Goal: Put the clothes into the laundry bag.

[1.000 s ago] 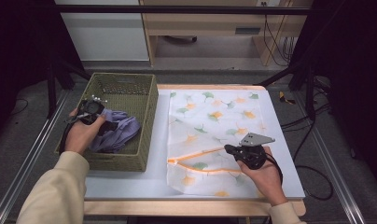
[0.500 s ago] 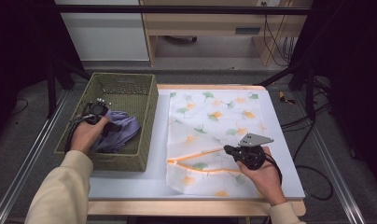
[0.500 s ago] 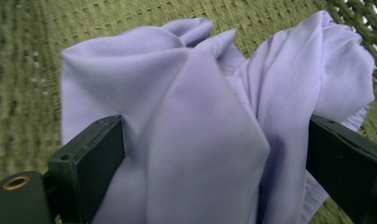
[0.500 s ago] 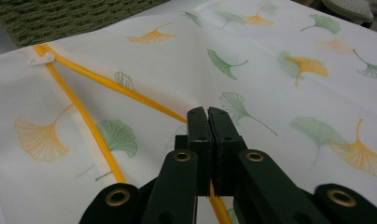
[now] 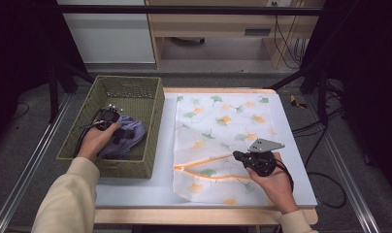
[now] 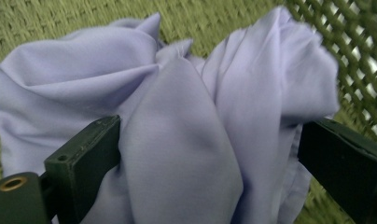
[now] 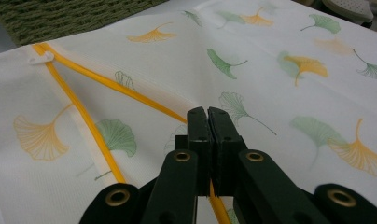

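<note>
a: reaching into the green basket point(image 5: 136, 97) at the left of the high view, the left gripper point(image 5: 117, 130) sits over a crumpled lilac cloth point(image 5: 131, 138). how far along would you say this is?

b: early, by my reading. in the left gripper view the lilac cloth point(image 6: 177, 140) bulges up between two fingers point(image 6: 84, 158) that stand spread wide, one at the lower left of the frame and one at the lower right. the fabric lies against the left one, but i can't see either pressing in, so i'd call it not yet gripped.

a: and the other hand?

b: the right gripper point(image 5: 240, 156) rests low on the white mesh bag point(image 5: 223, 121) printed with ginkgo leaves, which is spread flat on the tabletop point(image 5: 136, 194) at the centre of the high view. in the right gripper view its fingers point(image 7: 198, 126) are pressed together right at the orange zipper point(image 7: 79, 112), near the point where the two orange lines meet. it looks like they pinch the bag's edge there, though the fabric between them is hidden.

a: so the bag is open?

b: partly. the zipper point(image 5: 204, 162) forms a narrow v toward the lower left of the bag, so the mouth is parted but lying flat.

a: what's left, then?

b: nearly everything, i'd judge: closing on the cloth, lifting it out of the basket, carrying it across, feeding it into the mouth, then zipping up.
</note>
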Demonstrator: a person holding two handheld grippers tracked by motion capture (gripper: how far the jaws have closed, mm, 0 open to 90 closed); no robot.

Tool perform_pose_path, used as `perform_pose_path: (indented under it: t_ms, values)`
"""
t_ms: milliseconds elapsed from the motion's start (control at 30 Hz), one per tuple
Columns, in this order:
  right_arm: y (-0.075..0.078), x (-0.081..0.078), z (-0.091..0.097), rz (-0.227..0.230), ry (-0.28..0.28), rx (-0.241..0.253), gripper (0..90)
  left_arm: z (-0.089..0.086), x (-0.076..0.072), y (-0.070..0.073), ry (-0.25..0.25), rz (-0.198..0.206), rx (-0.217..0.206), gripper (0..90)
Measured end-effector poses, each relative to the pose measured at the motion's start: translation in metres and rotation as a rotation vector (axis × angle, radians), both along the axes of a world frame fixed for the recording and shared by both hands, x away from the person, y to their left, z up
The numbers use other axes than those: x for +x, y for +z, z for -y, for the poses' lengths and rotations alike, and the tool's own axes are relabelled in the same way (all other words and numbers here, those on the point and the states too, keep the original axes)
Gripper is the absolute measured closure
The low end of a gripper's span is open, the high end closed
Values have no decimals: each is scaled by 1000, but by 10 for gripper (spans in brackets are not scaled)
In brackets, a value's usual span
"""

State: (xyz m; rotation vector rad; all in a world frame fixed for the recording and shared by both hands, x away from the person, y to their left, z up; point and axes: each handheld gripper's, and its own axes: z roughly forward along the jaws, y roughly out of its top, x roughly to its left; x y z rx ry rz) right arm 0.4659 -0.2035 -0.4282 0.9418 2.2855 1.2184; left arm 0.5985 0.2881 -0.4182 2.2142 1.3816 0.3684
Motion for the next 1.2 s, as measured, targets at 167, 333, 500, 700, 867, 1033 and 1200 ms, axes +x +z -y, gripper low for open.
perform_pose_path:
  t_ms: [167, 333, 500, 700, 867, 1033, 1200]
  values:
    - [0, 0, 0, -1, -2, 0, 886, 1, 3, -6, 36, 35, -20, 41]
    - [0, 0, 1, -1, -3, -1, 886, 1, 7, -10, 46, 53, -20, 21]
    - [0, 0, 1, -4, -5, 0, 886, 1, 8, -11, 45, 46, -17, 19]
    - [-1, 1, 0, -4, -3, -3, 887, 4, 7, -12, 23, 35, -12, 19]
    - [0, 0, 1, -5, -6, 1, 887, 6, 7, -13, 9, 32, 0, 21]
    - [-1, 1, 0, -5, -2, -3, 887, 7, 7, -15, -8, 20, 6, 24]
    - [-1, 1, 0, -5, -3, -3, 887, 10, 6, -18, -30, 8, 16, 21]
